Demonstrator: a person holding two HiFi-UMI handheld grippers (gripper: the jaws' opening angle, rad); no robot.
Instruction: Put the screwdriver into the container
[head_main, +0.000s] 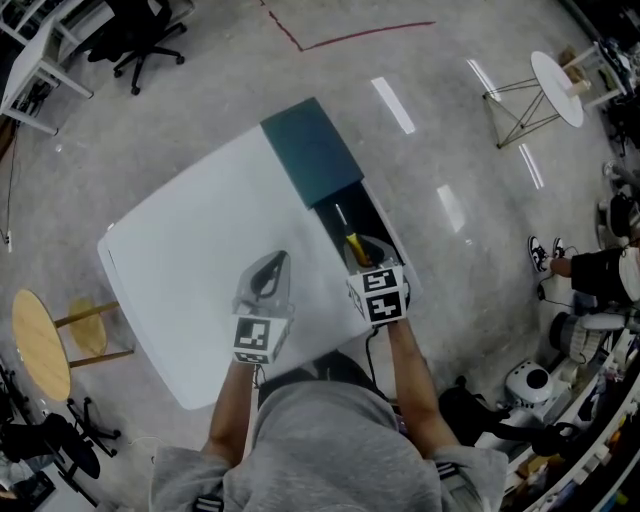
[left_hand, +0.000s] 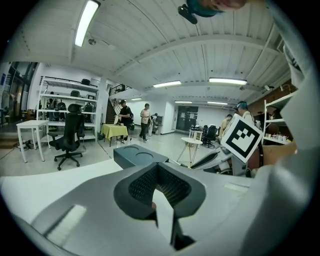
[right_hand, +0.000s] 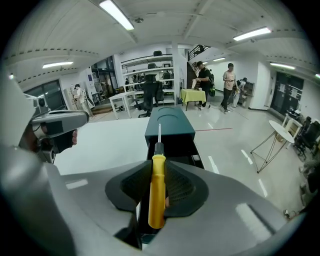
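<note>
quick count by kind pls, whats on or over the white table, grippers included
grippers: 2 (left gripper, right gripper)
screwdriver: 1, yellow handle, in the right gripper's jaws
container: 1, dark teal
total: 4

surface: white table (head_main: 190, 250); on it: dark teal container (head_main: 312, 152) along right edge

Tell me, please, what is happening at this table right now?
A person is working at a white table with a gripper in each hand. The right gripper is clamped on a yellow-handled screwdriver, holding it over the open end of the dark teal container. The left gripper hangs beside it, shut and empty. The screwdriver is not yet released.
</note>
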